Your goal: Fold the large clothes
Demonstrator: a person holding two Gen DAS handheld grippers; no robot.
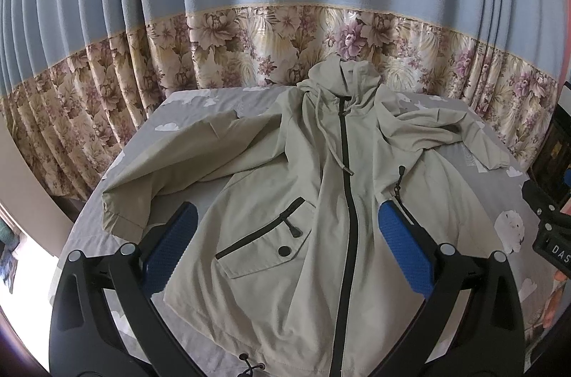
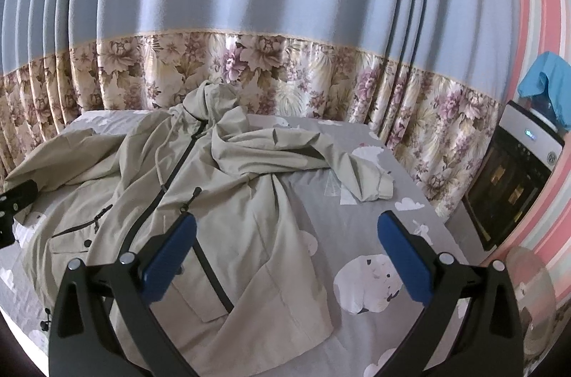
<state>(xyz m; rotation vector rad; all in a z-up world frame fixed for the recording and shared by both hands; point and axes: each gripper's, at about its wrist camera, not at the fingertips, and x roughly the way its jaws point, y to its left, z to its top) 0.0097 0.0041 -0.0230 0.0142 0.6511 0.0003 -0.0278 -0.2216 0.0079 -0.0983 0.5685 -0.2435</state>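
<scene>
left wrist view: a pale khaki hooded jacket (image 1: 314,198) lies face up on the bed (image 1: 499,198), zipped shut, hood toward the floral curtain (image 1: 249,34), hem nearest the camera. the left gripper (image 1: 289,216) hangs above the jacket's lower front with its blue pads (image 1: 171,245) wide apart and nothing between them. one sleeve (image 1: 160,170) runs out to the left side of this view, fairly flat; the other is bunched across the far right shoulder. a slice of the right gripper's body shows at the right edge.

right wrist view: the right gripper (image 2: 287,227) hovers over the jacket's side edge and the grey sheet beside it, jaws spread, holding nothing. the crumpled sleeve (image 2: 321,159) lies folded over on itself, its cuff resting on the sheet well beyond the gripper (an appliance stands past the bed corner).

judging by this, no fold has been made yet; this looks like the lay-out or approach step. the next move likely calls for each gripper to drop to a sleeve or side edge, pinch a single layer of the thin, slippery-looking cloth, and carry it inward over the zip.
</scene>
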